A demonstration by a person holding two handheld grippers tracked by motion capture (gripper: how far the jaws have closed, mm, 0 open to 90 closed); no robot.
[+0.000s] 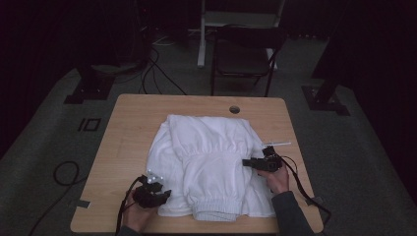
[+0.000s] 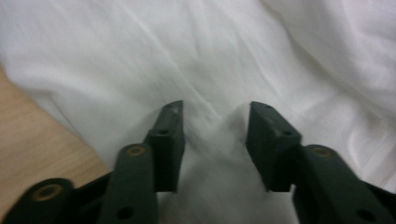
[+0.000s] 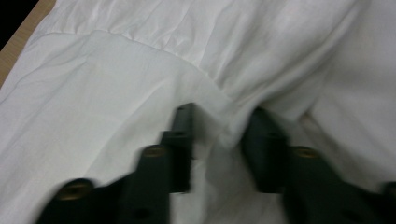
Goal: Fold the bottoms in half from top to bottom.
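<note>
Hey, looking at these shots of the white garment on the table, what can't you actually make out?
- Right gripper: its view is motion-blurred, so whether the jaws pinch the white garment is unclear.
- Left gripper: cloth bunches between the open jaws; grip not settled.
- Garment type: folded over itself in the high view, so its full shape is hidden.
- Small white stick near the right hand: too small to identify.
- Room beyond the table: too dark.
</note>
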